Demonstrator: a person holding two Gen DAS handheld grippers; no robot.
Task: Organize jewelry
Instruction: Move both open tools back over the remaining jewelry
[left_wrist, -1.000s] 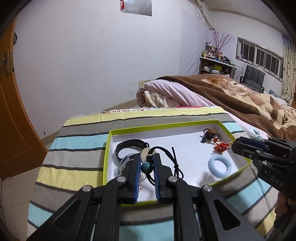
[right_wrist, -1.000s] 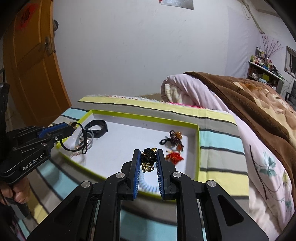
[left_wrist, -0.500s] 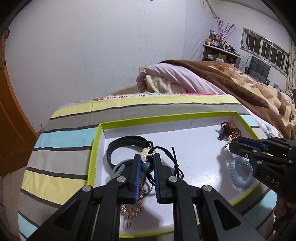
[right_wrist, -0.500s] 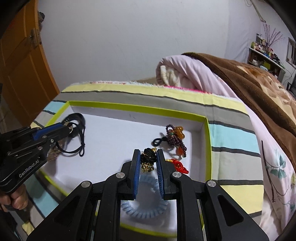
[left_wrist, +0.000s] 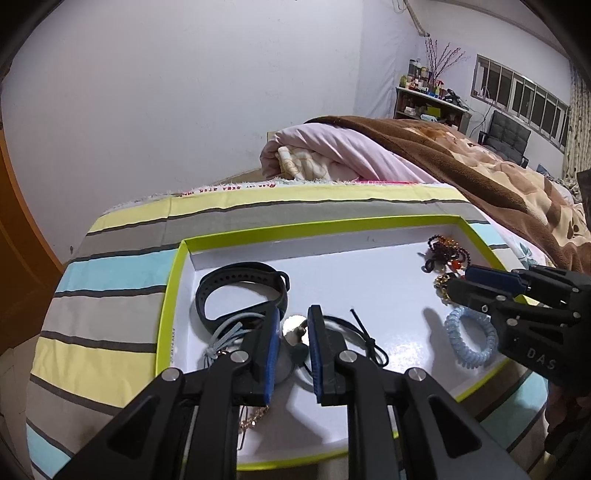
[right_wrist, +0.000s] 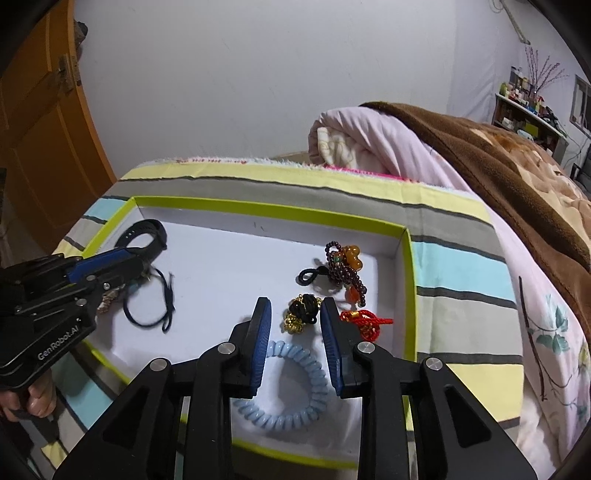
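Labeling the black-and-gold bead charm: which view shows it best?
Right wrist. The black-and-gold bead charm sits unobstructed between the open right tongs, on the white tray floor. In the left wrist view only a gold sliver peeks past those tongs.

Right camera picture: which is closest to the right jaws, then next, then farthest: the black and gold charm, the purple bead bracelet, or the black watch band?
1. Black and gold charm: between the right gripper jaws.
2. Purple bead bracelet: just beyond, slightly right.
3. Black watch band: far left corner of the tray.
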